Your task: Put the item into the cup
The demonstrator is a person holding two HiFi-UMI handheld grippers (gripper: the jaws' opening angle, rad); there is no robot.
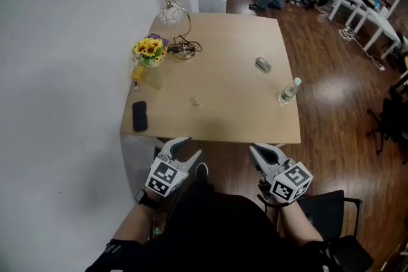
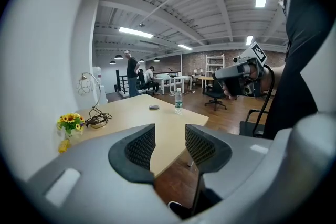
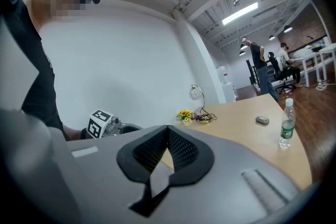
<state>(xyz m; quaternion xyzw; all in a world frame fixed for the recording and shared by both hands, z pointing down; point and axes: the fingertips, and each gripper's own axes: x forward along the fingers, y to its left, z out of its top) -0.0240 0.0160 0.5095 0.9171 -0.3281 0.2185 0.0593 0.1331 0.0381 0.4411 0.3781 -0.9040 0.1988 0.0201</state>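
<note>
A small pale item (image 1: 196, 102) lies near the middle of the tan table (image 1: 236, 111). I cannot make out a cup for certain; something faint and glassy stands by a yellow object (image 1: 137, 74) at the left edge. Both grippers hang below the table's near edge, in front of the person's body. My left gripper (image 1: 189, 147) is open with nothing between its jaws; in the left gripper view, the left gripper (image 2: 170, 136) frames the table corner. My right gripper (image 1: 256, 151) is shut and holds nothing; in its own view, the right gripper (image 3: 168, 131) has its pads meeting at the tips.
On the table stand a flower pot (image 1: 150, 52), a wire lamp (image 1: 172, 14) with its cable, a black phone (image 1: 139, 115), a grey mouse (image 1: 262, 64) and a water bottle (image 1: 288, 91). A white wall runs along the left. People and desks are at the far back right.
</note>
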